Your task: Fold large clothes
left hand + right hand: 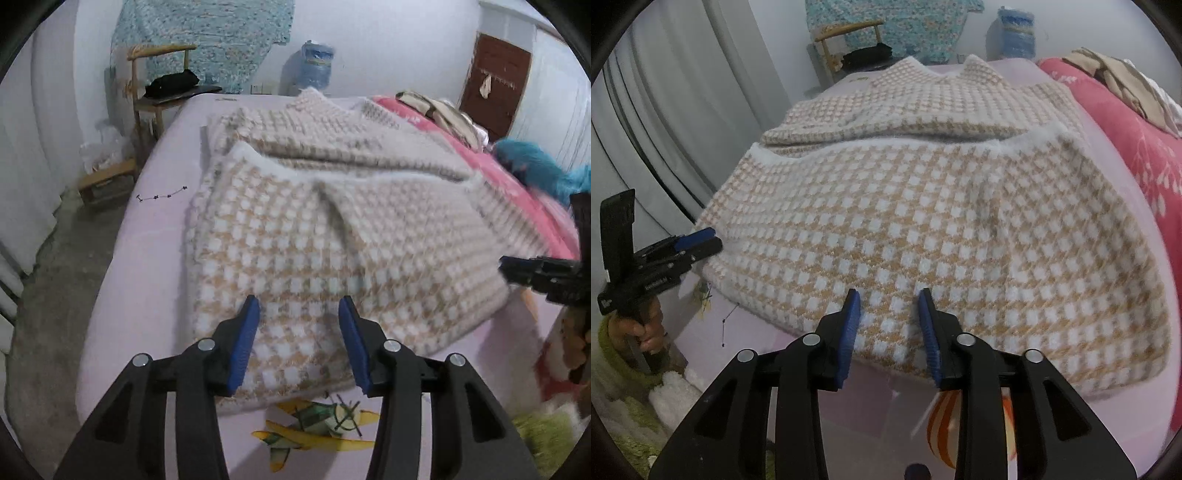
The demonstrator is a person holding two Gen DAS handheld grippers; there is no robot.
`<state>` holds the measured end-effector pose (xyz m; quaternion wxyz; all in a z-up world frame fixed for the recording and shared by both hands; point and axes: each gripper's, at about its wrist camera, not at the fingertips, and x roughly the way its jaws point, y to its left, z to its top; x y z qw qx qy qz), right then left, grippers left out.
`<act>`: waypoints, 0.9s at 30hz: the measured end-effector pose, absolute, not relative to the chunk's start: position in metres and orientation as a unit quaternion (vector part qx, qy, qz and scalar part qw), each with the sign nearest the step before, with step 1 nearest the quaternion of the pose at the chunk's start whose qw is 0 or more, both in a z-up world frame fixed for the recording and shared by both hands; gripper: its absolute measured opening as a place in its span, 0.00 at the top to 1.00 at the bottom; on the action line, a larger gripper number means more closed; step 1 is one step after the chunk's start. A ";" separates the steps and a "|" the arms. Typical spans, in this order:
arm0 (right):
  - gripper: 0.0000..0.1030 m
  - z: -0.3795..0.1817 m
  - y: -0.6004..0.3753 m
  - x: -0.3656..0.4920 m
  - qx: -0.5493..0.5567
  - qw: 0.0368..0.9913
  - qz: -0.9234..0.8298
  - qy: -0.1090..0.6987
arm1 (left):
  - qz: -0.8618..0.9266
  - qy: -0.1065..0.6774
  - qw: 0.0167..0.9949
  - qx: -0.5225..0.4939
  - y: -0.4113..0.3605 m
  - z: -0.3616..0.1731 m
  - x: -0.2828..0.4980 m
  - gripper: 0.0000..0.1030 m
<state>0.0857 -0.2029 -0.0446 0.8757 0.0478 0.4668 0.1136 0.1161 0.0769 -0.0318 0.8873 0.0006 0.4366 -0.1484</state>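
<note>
Checked sweater (916,221) lies folded on pink bed sheet (155,221), filling center. Left gripper (299,306) released, jaws apart above hem at 6 o'clock. Right gripper (889,299) released too, over near edge, nothing pinched.

No readable text; white lettering on left gripper (696,240) body too blurred.

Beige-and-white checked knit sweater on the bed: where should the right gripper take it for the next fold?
Judging by its pose, grip the beige-and-white checked knit sweater at its near hem, coming from the bed's near edge; the hem lies flat between the right gripper's open blue pads.
</note>
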 end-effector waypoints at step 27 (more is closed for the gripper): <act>0.28 -0.044 -0.200 0.130 0.057 0.883 0.077 0.459 | -0.121 0.472 0.870 0.076 0.011 -0.030 0.172 0.30</act>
